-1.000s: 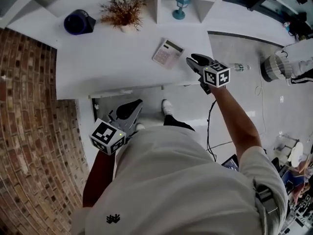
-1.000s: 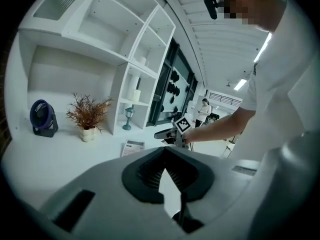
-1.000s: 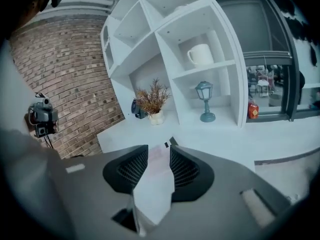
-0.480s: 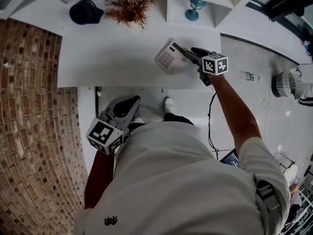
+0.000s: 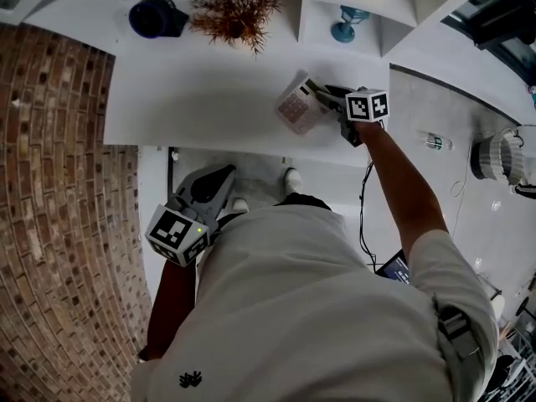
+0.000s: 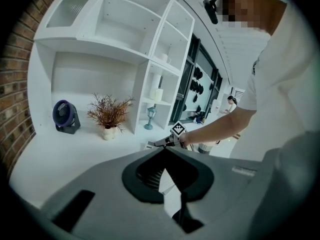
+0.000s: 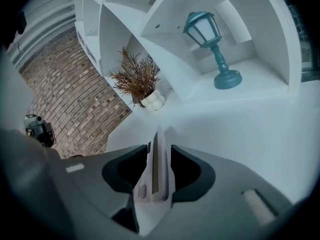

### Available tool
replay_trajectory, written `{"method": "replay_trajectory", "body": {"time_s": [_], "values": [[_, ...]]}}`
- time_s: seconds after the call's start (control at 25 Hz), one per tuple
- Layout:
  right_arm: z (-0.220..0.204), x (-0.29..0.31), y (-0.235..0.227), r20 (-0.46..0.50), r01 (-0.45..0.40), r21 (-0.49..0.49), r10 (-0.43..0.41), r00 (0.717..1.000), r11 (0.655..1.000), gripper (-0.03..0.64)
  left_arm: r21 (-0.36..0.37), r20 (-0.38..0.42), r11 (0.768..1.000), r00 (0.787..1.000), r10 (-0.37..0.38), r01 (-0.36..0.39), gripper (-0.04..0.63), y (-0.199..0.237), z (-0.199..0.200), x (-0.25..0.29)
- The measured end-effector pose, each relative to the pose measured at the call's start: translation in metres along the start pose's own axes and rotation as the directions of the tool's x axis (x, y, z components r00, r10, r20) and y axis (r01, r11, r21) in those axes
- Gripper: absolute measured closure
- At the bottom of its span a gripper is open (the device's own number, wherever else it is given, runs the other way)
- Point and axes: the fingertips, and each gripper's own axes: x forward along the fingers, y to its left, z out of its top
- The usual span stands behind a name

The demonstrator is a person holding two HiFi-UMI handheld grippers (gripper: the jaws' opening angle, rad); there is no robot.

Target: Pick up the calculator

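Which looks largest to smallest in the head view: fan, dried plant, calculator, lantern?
1. dried plant
2. fan and calculator: they look about alike, so they are not ranked against each other
3. lantern, the smallest

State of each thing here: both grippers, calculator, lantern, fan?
right gripper: jaws closing, calculator between them, not yet gripped.
left gripper: shut, empty, off the desk.
calculator: lying on the desk, not lifted.
lantern: upright on its shelf, unlit.
fan: upright on the desk; running or not, cannot tell.
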Motion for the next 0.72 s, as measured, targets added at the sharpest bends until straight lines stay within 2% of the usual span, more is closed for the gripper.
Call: {"method": "replay_trajectory", "body": {"time_s": [0.28, 0.48, 0.72], "values": [[-0.004, 0.007, 0.000, -0.044, -0.011, 0.045, 0.013, 0.999, 0.999, 0.522, 0.001, -0.001, 1.000, 1.000, -0.004, 0.004, 0.591, 0.009, 0.002, -0.001], [-0.004, 0.003, 0.004, -0.002, -0.019, 0.104, 0.020, 1.000, 0.994, 0.543, 0.002, 0.002, 1.000, 1.000, -0.015, 0.015, 0.591, 0.016, 0.000, -0.008], [-0.004, -0.011, 0.017, 0.062, 0.012, 0.103, -0.019, 0.998, 0.995, 0.557, 0.018, -0.011, 0.998, 0.998, -0.065, 0.065, 0.591, 0.020, -0.004, -0.015]]}}
